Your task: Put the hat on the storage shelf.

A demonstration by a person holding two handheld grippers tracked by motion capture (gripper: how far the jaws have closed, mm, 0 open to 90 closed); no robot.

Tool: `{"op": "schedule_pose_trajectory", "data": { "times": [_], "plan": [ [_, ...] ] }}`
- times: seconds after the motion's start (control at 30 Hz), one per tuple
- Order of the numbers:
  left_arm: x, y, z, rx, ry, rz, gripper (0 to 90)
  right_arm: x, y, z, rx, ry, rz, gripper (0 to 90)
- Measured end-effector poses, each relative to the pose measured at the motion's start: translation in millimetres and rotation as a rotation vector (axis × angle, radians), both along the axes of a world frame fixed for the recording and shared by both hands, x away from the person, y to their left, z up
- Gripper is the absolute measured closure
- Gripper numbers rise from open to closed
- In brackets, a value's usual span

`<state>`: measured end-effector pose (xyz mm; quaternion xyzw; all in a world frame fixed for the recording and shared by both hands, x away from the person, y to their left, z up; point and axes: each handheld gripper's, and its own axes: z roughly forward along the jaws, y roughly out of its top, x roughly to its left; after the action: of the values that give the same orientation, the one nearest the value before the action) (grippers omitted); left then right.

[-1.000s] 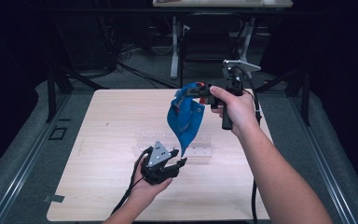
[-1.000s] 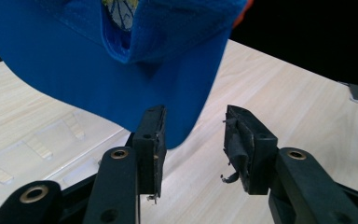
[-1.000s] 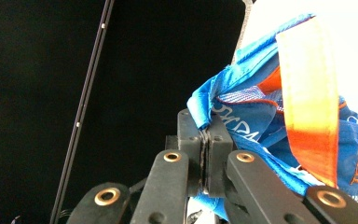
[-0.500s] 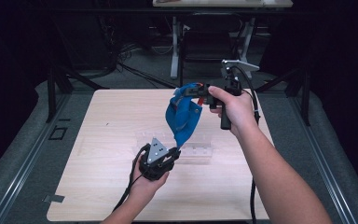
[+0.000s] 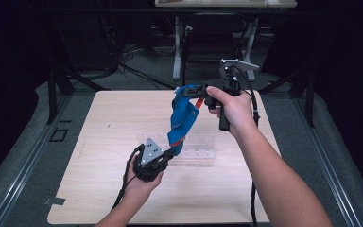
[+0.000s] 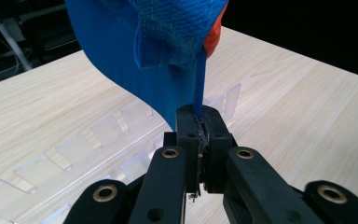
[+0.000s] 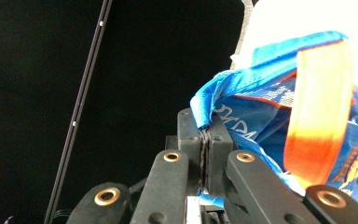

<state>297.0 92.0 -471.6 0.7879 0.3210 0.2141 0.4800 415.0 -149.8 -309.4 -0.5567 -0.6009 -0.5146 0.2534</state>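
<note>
The blue bag [image 5: 183, 118] hangs above the desk [image 5: 99, 123], stretched between both claws. The right claw [image 5: 203, 90] is clenched on its upper edge. The left claw [image 6: 198, 122], below, has just closed and now pinches the bag's lower strap. A clear rack [image 5: 203, 152] lies just beyond the left claw.

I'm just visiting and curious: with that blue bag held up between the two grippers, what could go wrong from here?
The left gripper pinches only a thin strap of the bag, so a pull might slip it free. The right gripper holds just a hem, which could also slip. The bag hangs over a clear tray and might drag it.
</note>
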Motion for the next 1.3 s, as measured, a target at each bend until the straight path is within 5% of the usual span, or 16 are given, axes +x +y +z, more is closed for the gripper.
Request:
{"op": "schedule_pose_trajectory", "data": {
  "times": [0.47,1.3],
  "plan": [
    [4.2,13.5,0.3,0.026,0.014,0.017,88.8,2.1,5.4,-7.4,-0.012,0.001,0.01,88.5],
    [11.1,20.4,-24.8,-0.001,0.046,0.009,88.8,8.6,20.7,-27.6,-0.047,0.017,0.013,88.5]
  ]
}}
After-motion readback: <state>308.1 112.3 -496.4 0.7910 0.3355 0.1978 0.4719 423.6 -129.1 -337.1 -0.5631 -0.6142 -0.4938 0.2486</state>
